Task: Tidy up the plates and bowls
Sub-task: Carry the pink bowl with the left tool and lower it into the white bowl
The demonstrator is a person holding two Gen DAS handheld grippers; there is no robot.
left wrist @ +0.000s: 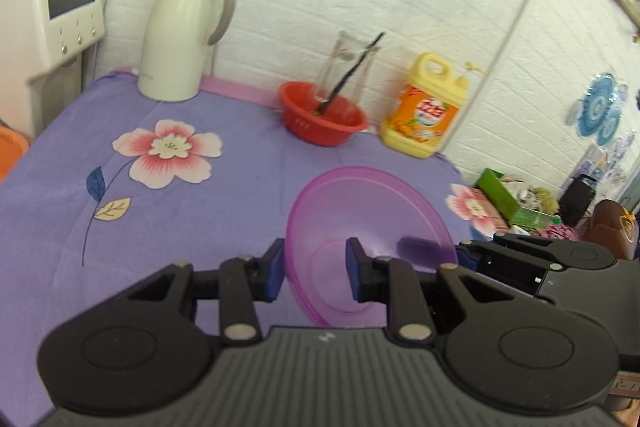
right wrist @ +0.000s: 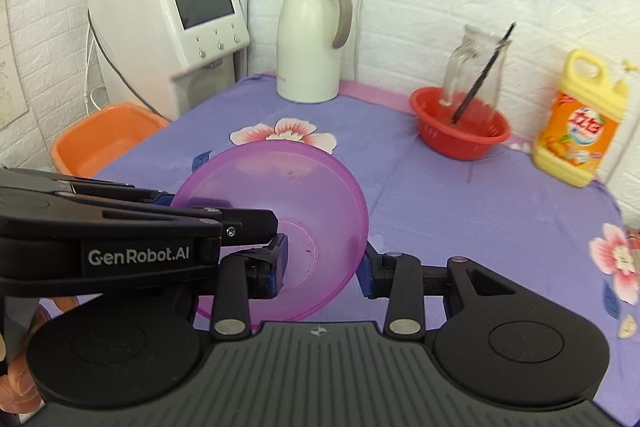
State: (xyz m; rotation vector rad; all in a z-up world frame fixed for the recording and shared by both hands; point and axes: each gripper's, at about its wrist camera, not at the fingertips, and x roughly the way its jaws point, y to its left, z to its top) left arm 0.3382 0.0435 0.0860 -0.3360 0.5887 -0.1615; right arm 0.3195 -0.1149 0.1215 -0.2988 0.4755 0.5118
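Observation:
A translucent purple bowl is tilted above the purple flowered tablecloth. My left gripper straddles its left rim, one pad outside and one inside, with a gap still showing at the rim. My right gripper straddles the bowl's right rim the same way. The other gripper shows at the edge of each view, at the opposite rim. Whether the pads press the rim is unclear.
A red basket holding a glass jug with a black stick stands at the back. A yellow detergent bottle and a white thermos flank it. An orange basin sits beside the table, below a water dispenser.

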